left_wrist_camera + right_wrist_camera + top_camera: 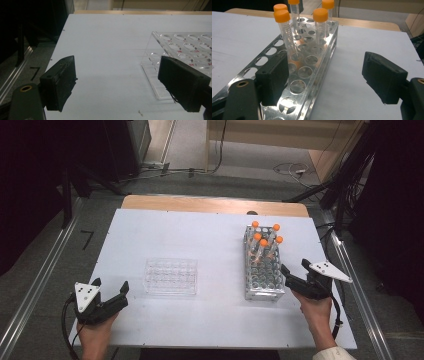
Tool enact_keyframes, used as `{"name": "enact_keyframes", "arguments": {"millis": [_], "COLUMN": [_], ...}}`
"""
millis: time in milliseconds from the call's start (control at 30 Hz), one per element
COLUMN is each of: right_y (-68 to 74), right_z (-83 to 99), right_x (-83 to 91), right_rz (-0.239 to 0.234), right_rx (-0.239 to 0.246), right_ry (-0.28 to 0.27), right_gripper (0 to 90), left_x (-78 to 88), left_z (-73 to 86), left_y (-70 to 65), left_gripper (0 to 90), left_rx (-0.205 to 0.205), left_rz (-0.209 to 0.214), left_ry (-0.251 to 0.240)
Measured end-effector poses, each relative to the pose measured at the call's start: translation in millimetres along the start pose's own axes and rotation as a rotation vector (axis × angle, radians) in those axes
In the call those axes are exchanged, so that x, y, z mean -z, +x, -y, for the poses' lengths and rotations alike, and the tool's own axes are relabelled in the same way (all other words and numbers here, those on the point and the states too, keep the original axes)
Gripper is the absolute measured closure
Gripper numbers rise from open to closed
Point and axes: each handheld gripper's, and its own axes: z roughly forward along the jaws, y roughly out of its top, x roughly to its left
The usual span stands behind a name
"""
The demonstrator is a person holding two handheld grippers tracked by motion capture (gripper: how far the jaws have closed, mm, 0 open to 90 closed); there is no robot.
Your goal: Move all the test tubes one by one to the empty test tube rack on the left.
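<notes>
A clear tube rack [263,270] stands right of centre on the white table [210,245], with several orange-capped tubes [264,242] upright in its far half. In the right gripper view the rack [307,72] and the tubes [283,17] are close ahead. A clear well plate [171,276] lies left of centre; its corner [175,55] shows in the left gripper view. My left gripper [110,287] is open near the front left edge, empty [117,82]. My right gripper [295,268] is open at the rack's near right corner, its left jaw over the rack [324,75].
The table's wooden far edge [215,205] and metal rails [40,285] border the work area. Cables [292,169] lie on the floor beyond. Bare table stretches between the plate and the rack and along the front.
</notes>
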Motion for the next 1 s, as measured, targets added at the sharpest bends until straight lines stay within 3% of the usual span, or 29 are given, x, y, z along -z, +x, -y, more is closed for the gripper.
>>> {"name": "enact_keyframes", "arguments": {"millis": [1000], "right_y": [0.8], "right_z": [-14.3], "right_x": [-32.0], "right_rz": [0.011], "right_rx": [-0.007], "right_ry": [0.003], "right_gripper": [24.1], "left_x": [0.8], "left_z": [0.5], "left_y": [1.2], "left_gripper": [14.8], "left_rx": [0.014], "left_rz": [0.005], "left_ry": [-0.003]}}
